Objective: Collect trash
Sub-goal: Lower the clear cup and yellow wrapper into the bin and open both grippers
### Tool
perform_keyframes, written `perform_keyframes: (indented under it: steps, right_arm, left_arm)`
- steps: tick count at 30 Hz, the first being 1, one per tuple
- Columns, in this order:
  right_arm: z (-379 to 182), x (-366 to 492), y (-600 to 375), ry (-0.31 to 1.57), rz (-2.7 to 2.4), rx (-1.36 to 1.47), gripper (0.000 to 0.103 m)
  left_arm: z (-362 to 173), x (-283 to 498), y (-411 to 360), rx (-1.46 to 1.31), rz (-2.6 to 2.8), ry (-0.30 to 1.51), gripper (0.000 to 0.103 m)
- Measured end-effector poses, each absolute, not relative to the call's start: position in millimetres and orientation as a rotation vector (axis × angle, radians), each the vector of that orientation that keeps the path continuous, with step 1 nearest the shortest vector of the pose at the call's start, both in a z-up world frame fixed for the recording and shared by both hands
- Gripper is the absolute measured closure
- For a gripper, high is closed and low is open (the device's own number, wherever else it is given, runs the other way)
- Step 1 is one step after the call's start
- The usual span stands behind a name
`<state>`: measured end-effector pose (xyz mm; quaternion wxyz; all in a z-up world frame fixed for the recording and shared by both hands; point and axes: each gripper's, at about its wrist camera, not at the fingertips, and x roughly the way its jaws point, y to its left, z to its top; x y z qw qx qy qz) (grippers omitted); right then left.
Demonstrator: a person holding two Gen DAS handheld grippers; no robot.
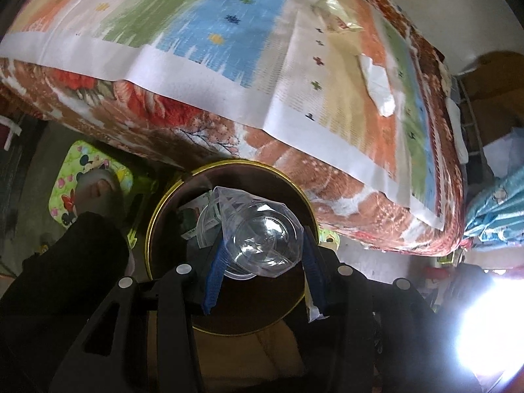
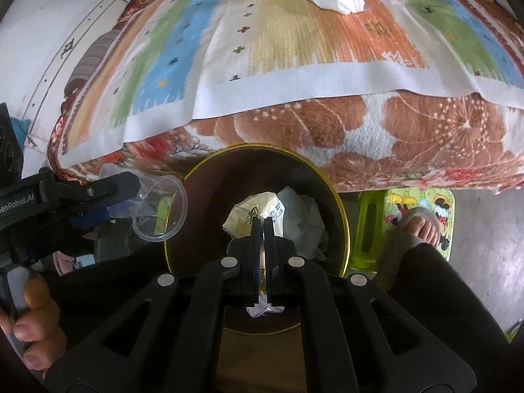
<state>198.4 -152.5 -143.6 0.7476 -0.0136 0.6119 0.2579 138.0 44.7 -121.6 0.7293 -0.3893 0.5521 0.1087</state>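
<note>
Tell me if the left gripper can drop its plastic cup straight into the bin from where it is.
Probably yes. The left gripper holds the clear plastic cup directly above the bin, whose open mouth lies below it. Only the shut right gripper hangs over the bin too, to one side.

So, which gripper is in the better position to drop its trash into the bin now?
The right gripper. It hangs directly above the bin, pinching a crumpled wrapper over its middle. The left gripper holds the clear plastic cup at the rim, partly outside.
</note>
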Motion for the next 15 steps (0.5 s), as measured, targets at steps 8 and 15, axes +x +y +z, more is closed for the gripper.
perform_keyframes:
  steps: [8, 15]
  right_arm:
    - [-152, 204, -148, 1.360, 0.548, -0.010, 0.066]
    - [-144, 210, -152, 1.334, 0.535, -0.004, 0.062]
  left_arm:
    - [-125, 154, 47, -0.880, 0.223, 1.208, 0.035]
    - [-114, 157, 56, -0.878, 0.224, 1.177, 0.034]
